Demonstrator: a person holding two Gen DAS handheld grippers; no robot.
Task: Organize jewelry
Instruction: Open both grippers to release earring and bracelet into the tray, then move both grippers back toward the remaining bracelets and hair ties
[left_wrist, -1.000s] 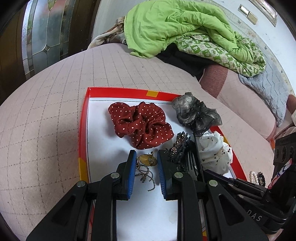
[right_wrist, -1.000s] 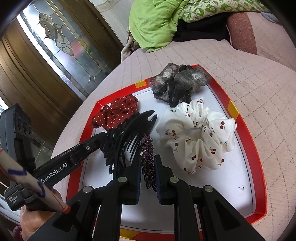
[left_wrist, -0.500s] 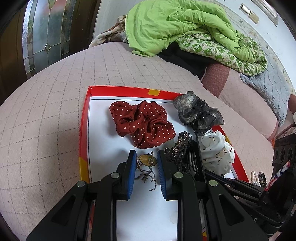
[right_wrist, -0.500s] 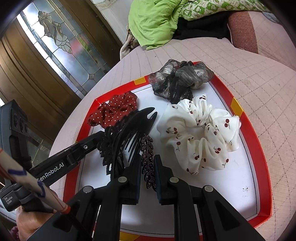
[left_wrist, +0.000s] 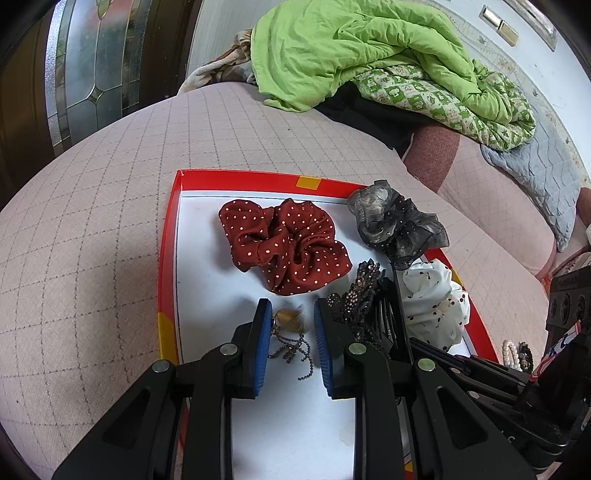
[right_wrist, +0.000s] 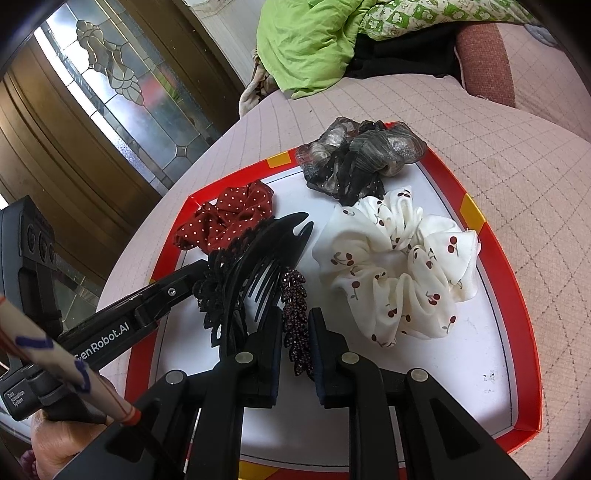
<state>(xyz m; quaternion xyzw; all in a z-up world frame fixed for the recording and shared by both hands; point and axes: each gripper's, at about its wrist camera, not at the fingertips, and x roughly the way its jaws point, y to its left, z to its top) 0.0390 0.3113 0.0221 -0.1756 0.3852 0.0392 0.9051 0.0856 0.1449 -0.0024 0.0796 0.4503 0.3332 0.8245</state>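
Observation:
A red-rimmed white tray (left_wrist: 168, 258) lies on a quilted pink surface. My left gripper (left_wrist: 291, 306) hovers low over the tray. A gold pendant (left_wrist: 288, 319) sits blurred and loose between its blue pads, and its dark chain (left_wrist: 291, 350) trails onto the tray. My right gripper (right_wrist: 294, 312) has its jaws opening, with a dark beaded hair clip (right_wrist: 295, 321) between them and slim gaps beside it. A black claw clip (right_wrist: 266, 258) lies just left of it. Also on the tray are a red dotted scrunchie (left_wrist: 284, 247), a grey-black scrunchie (right_wrist: 354, 158) and a white cherry scrunchie (right_wrist: 399, 269).
A green blanket (left_wrist: 351, 48) and a reddish cushion (left_wrist: 432, 155) lie beyond the tray. A glass-panelled door (left_wrist: 92, 66) stands at the left. Pearl and dark bracelets (left_wrist: 513, 352) rest off the tray's right edge. A person's hand (right_wrist: 55, 443) holds the left gripper's handle.
Both pairs of pads stand slightly wider apart. The gold pendant has shifted a little toward the left pad and blurs. The beaded clip and both hands keep their places.

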